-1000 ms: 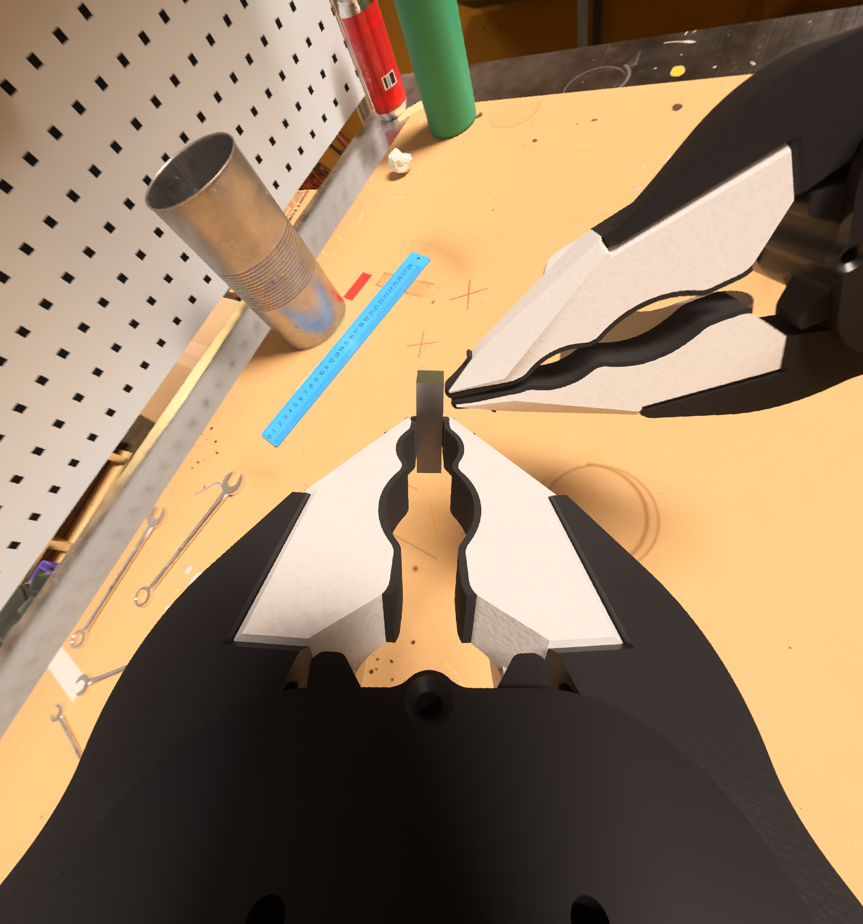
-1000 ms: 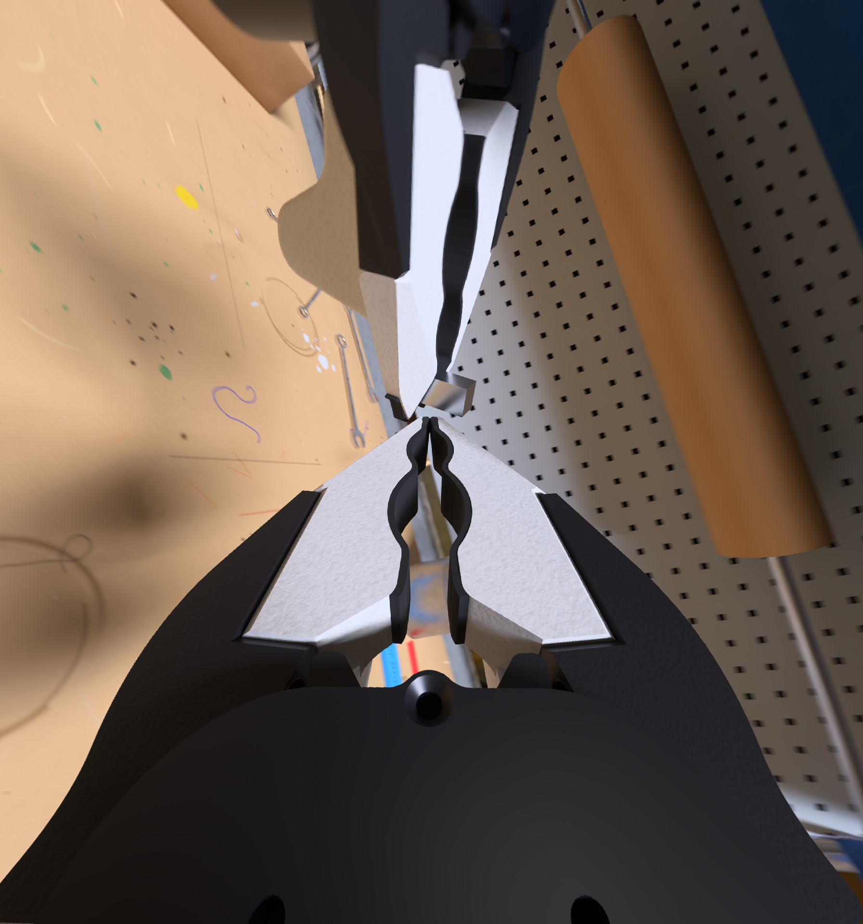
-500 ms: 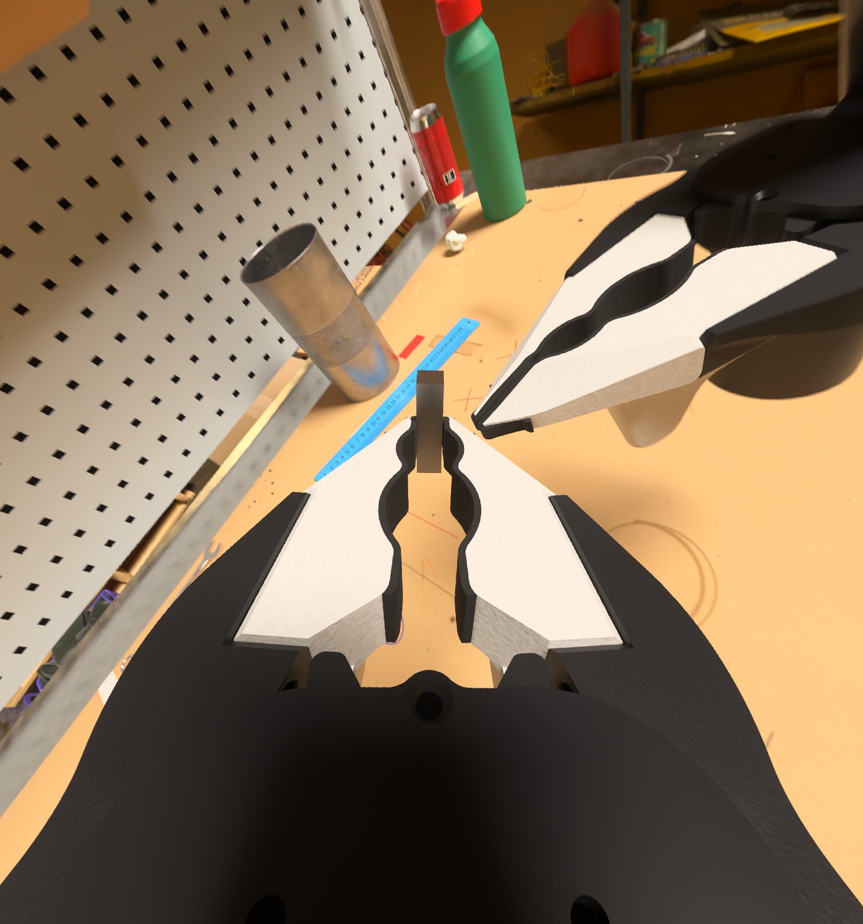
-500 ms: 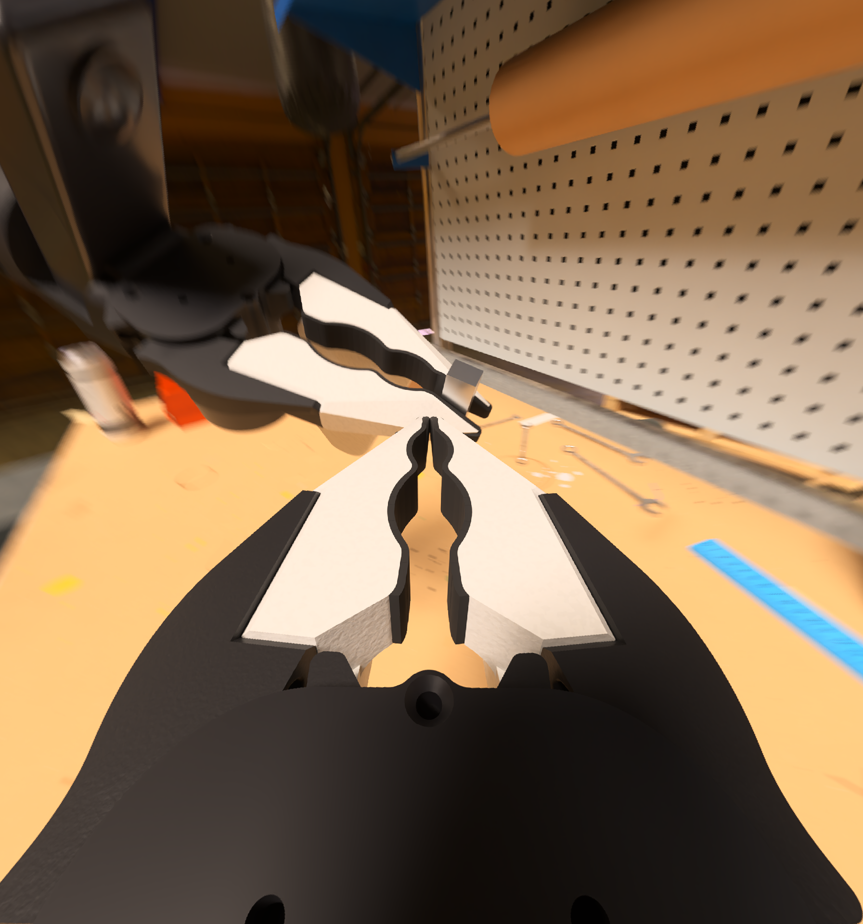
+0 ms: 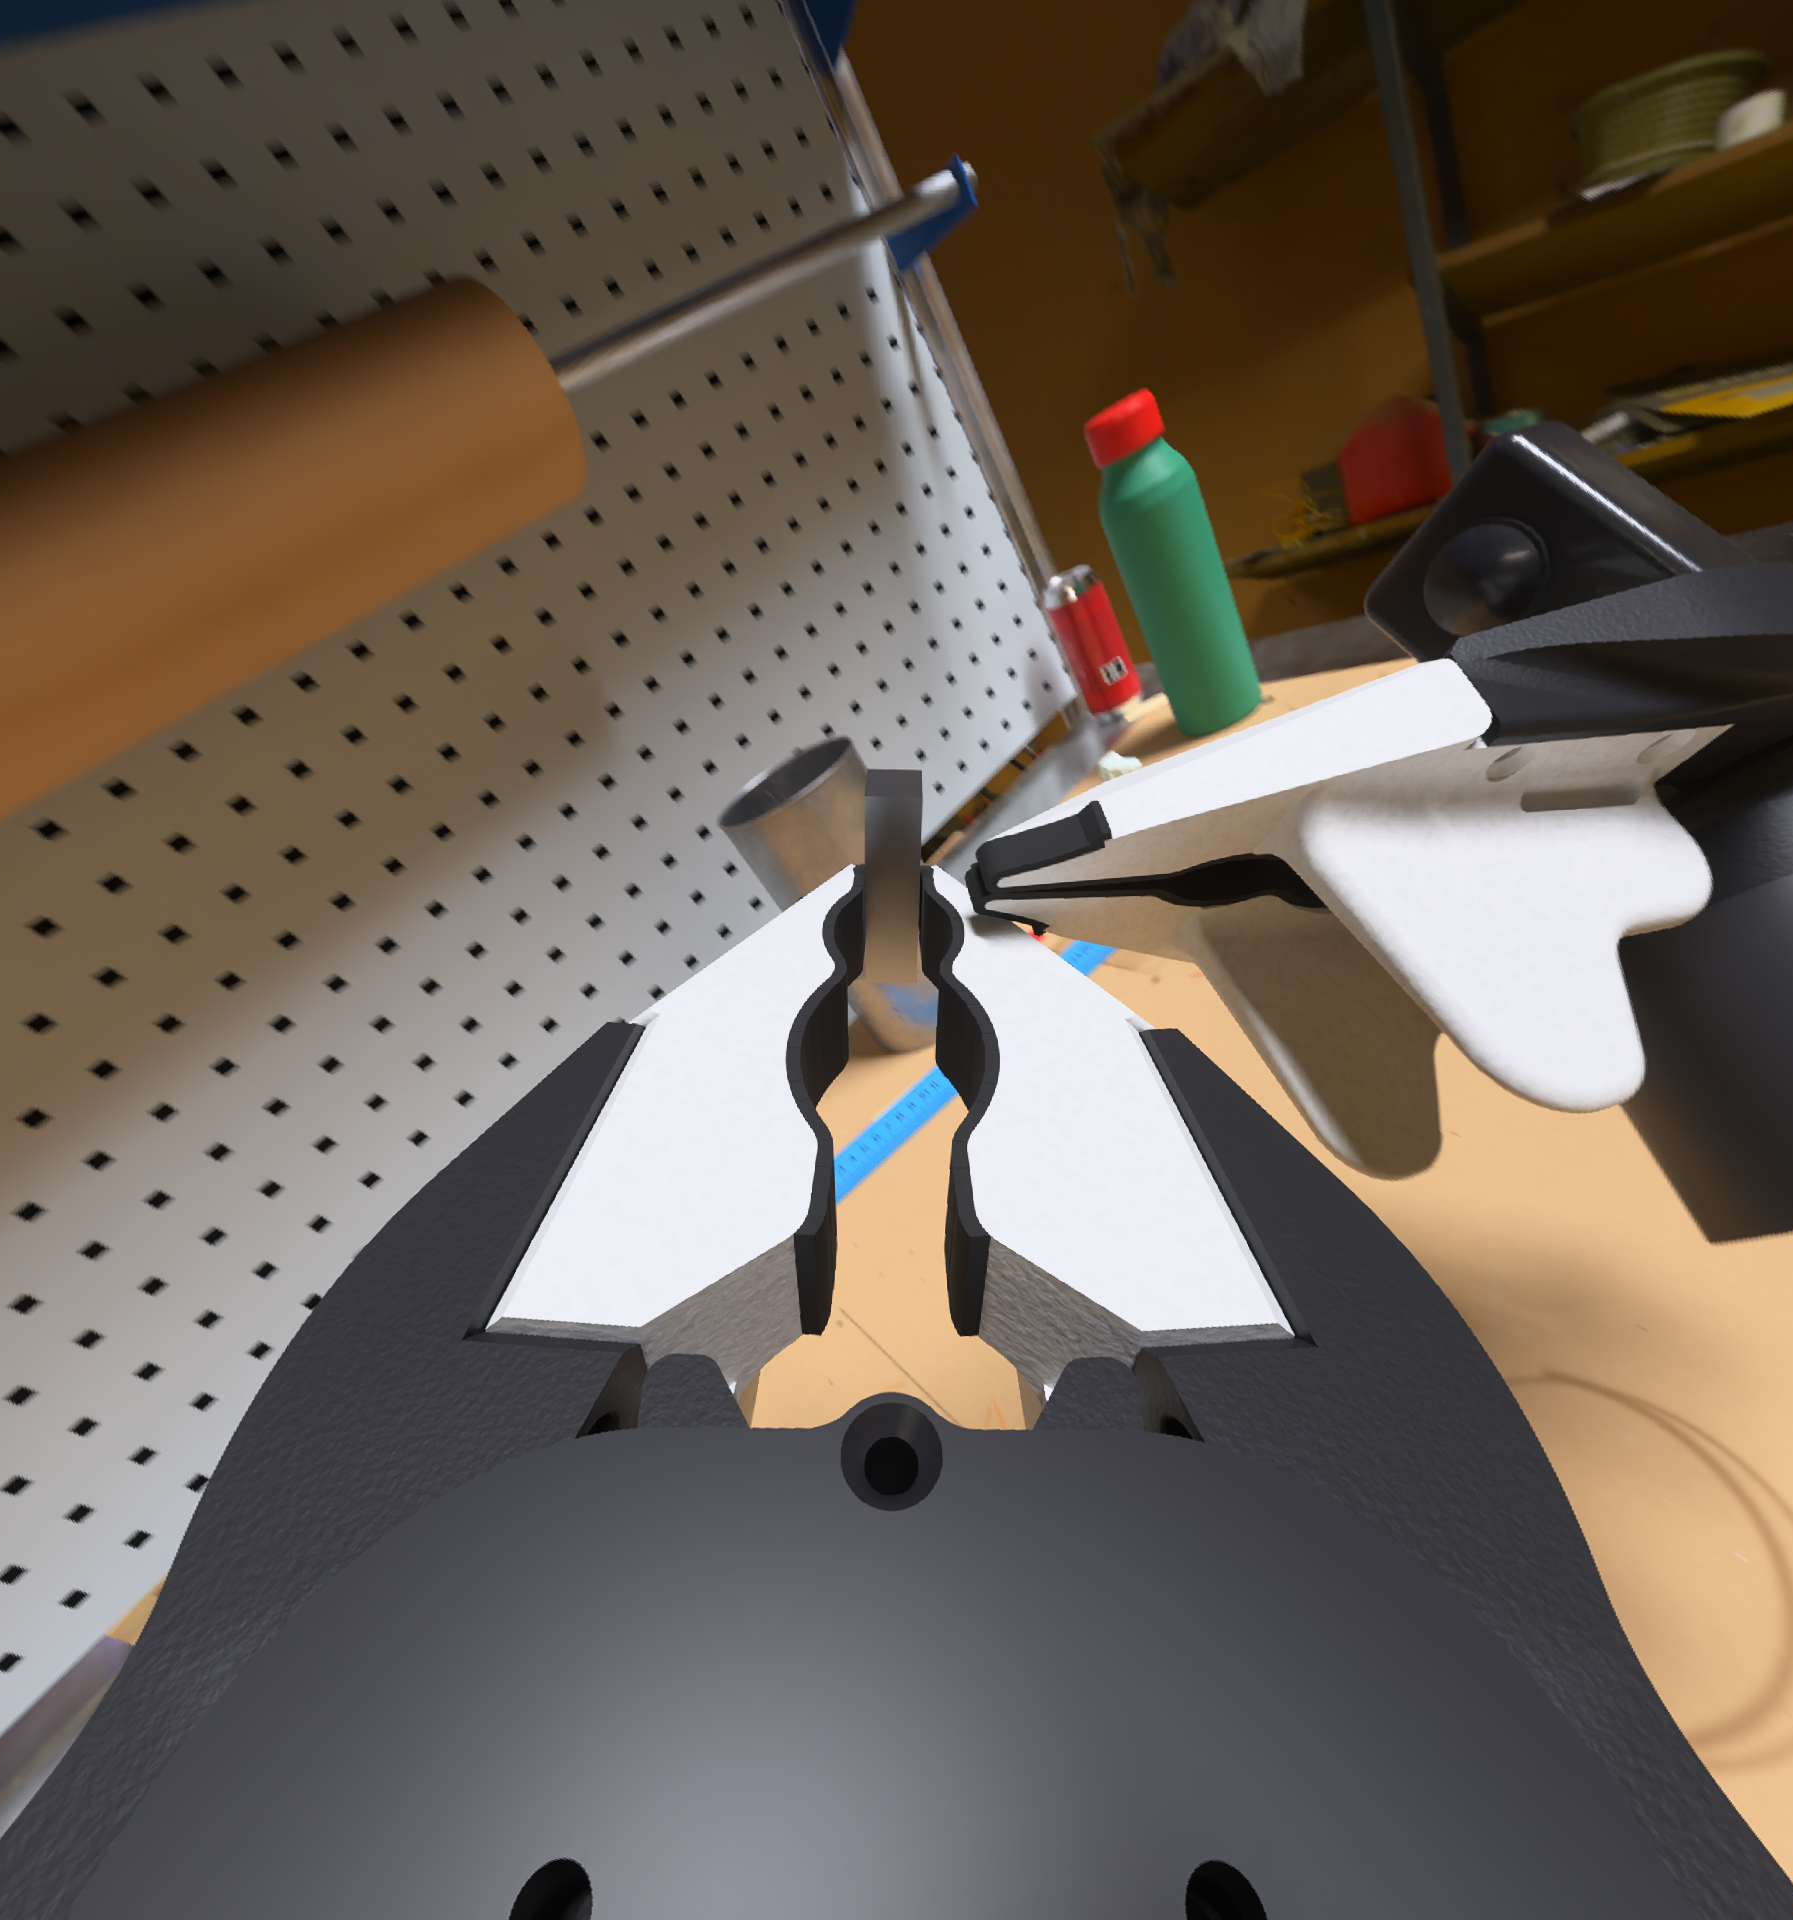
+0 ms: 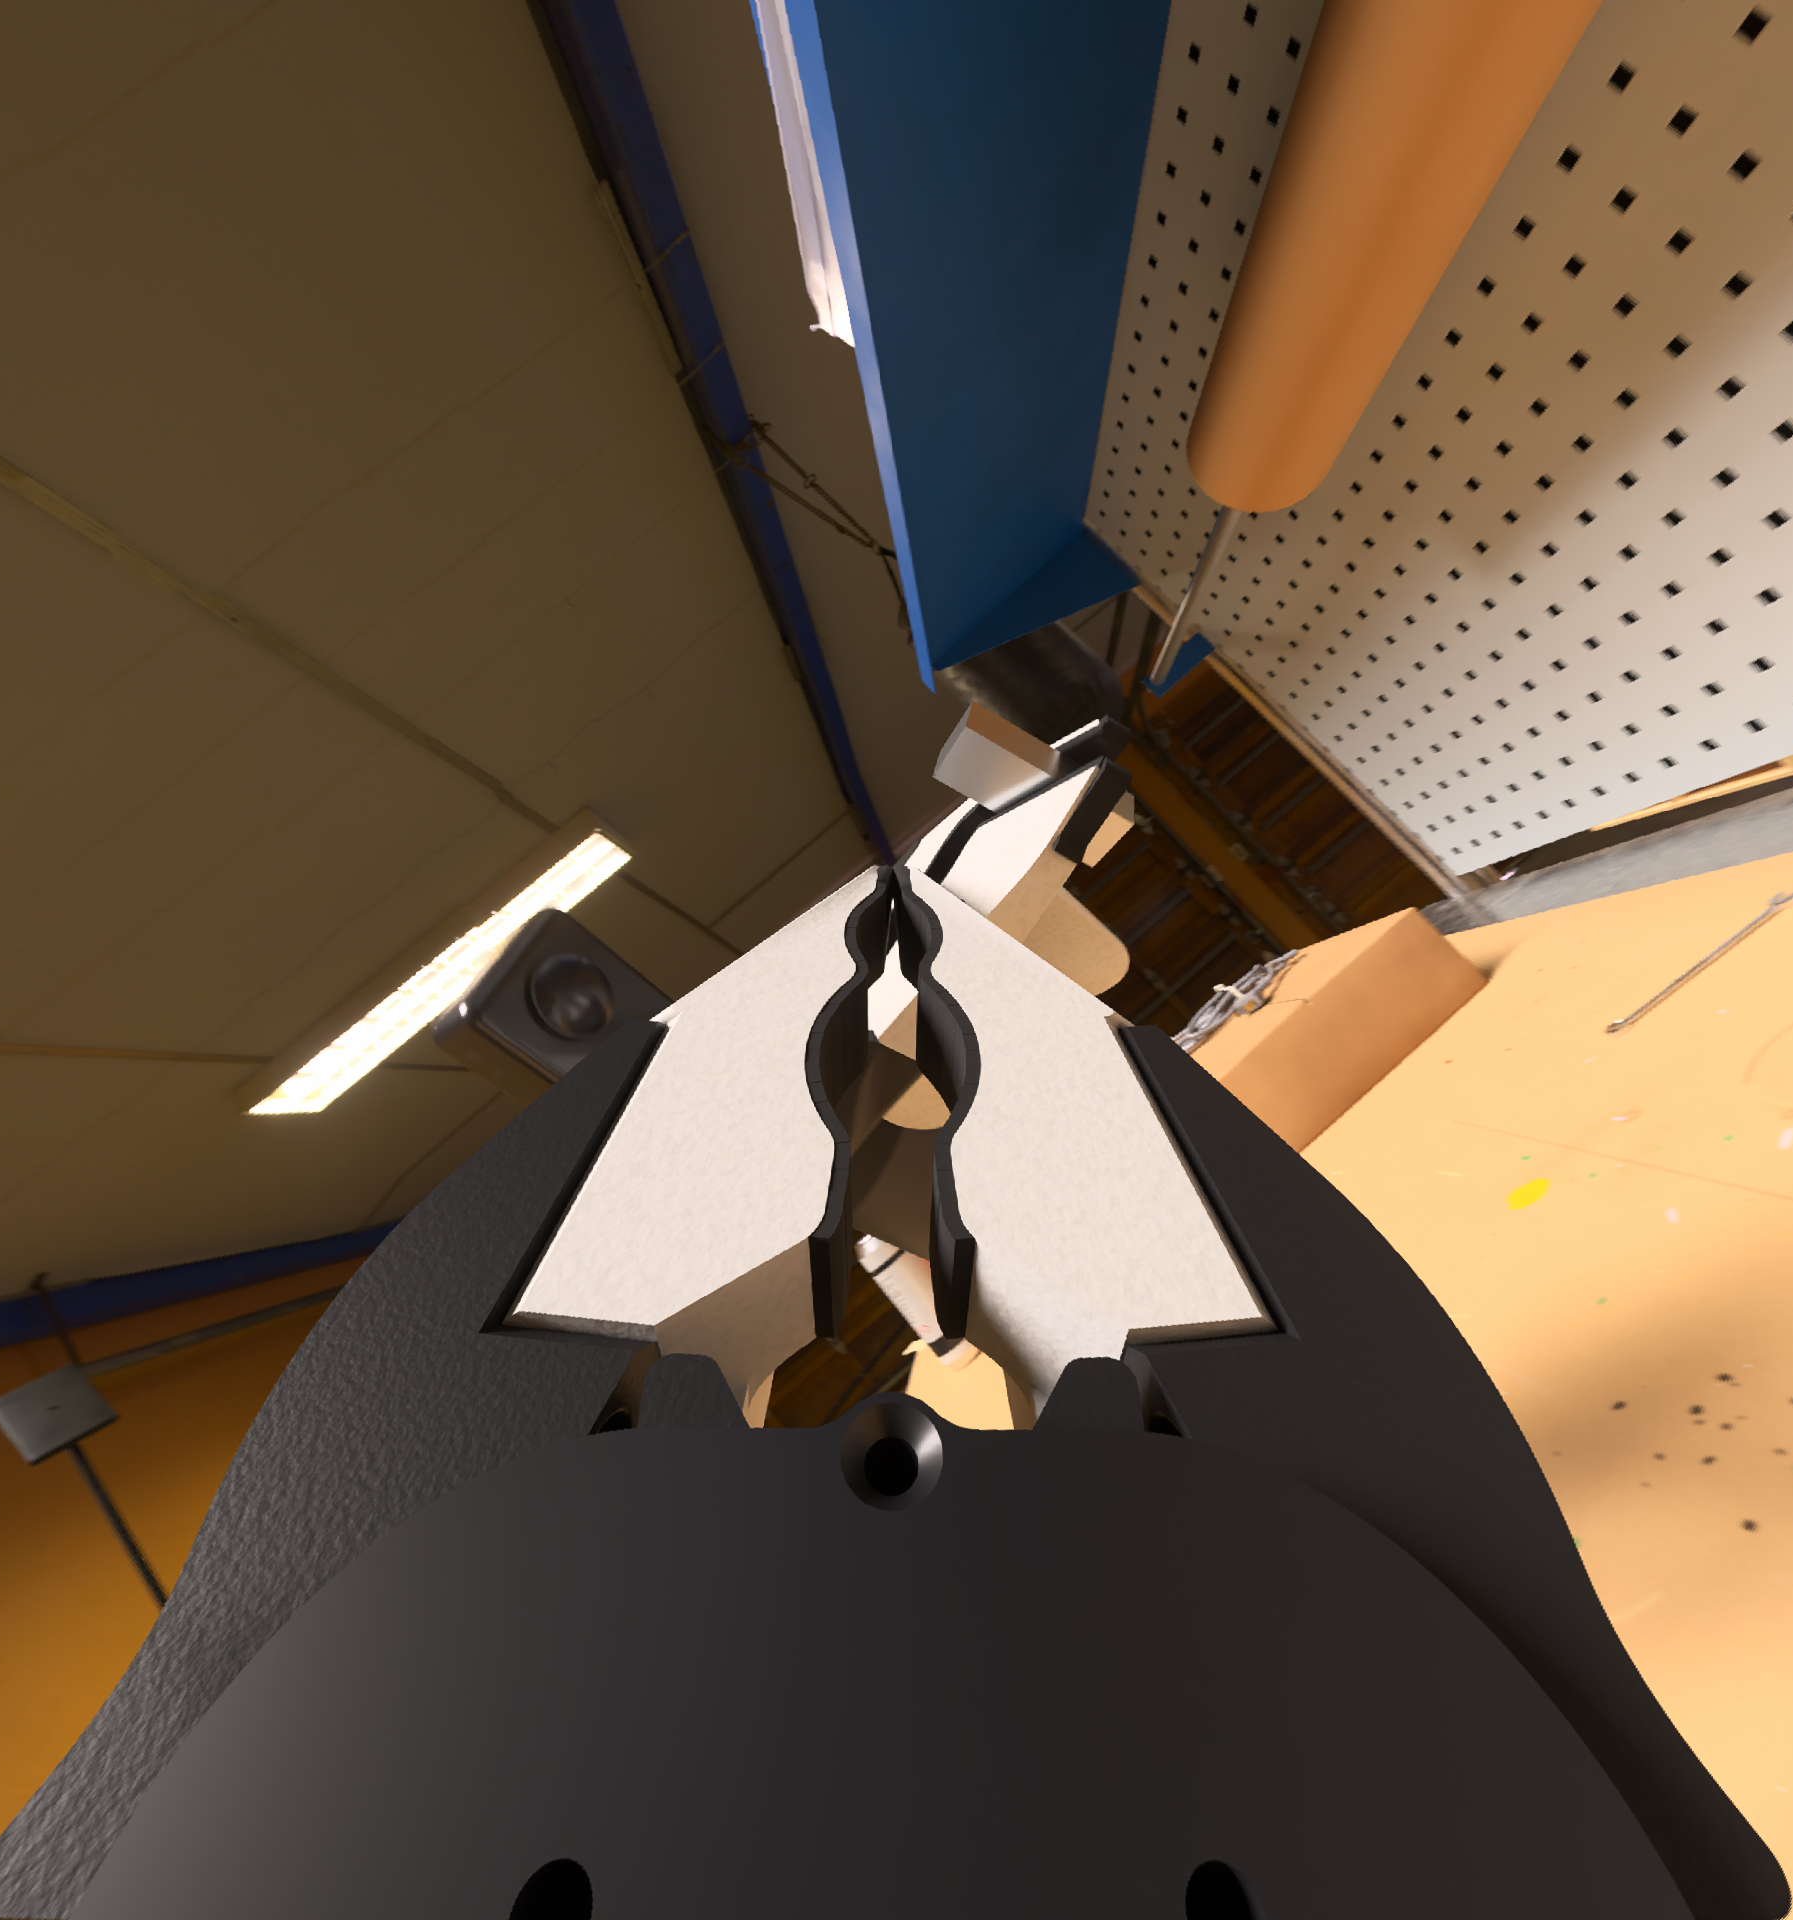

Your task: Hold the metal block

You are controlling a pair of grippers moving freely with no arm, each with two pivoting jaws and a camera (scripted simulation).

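The metal block [image 5: 892,883] is a small grey bar clamped upright between the tips of my left gripper [image 5: 892,904], lifted well above the workbench. Its top end sticks out past the tips. In the right wrist view the block [image 6: 996,764] shows at the tip of the left gripper, just beyond my right gripper [image 6: 892,883]. My right gripper is shut and empty; in the left wrist view it [image 5: 985,894] comes in from the right, its tips just right of the block.
A pegboard wall [image 5: 352,727] with a brown paper roll [image 5: 227,540] stands on the left. A steel cup [image 5: 798,831], a blue ruler [image 5: 892,1132], a red can [image 5: 1089,644] and a green bottle [image 5: 1172,571] are on the orange bench [image 5: 1598,1455]. Wrenches [image 6: 1702,966] lie near the wall.
My left gripper has risen and tilted up with the block, so the view now faces the pegboard and shelves. My right gripper stayed shut beside the block and rolled onto its side, tilting up.
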